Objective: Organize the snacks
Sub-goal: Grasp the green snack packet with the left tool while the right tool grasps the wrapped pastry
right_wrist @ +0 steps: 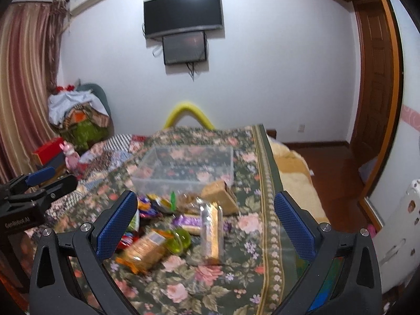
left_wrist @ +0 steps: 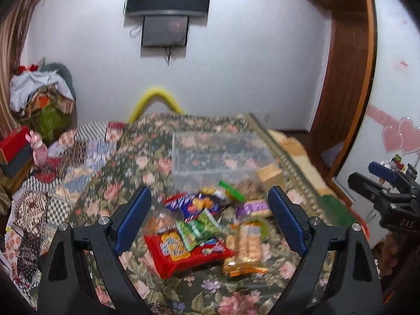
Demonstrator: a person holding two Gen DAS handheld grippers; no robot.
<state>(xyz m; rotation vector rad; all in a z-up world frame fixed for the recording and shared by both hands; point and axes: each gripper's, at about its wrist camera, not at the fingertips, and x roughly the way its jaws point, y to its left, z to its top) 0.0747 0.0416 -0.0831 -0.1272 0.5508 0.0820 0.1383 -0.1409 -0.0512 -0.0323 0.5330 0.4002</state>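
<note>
L gripper (left_wrist: pixel 208 220) jaws wide, nothing between, above snack pile (left_wrist: pixel 202 223) on floral cloth (left_wrist: pixel 147 157). Clear bin (left_wrist: pixel 218 155) just behind pile, prob. empty (blurred). R gripper (right_wrist: pixel 207 223) also wide, over upright cracker sleeve (right_wrist: pixel 211 232).

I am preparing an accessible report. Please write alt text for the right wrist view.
The open right gripper hangs above a pile of snack packets on a floral tablecloth, holding nothing. Behind the pile stands an empty clear plastic bin. The left gripper shows at the left edge, and a dark television hangs on the white wall.
</note>
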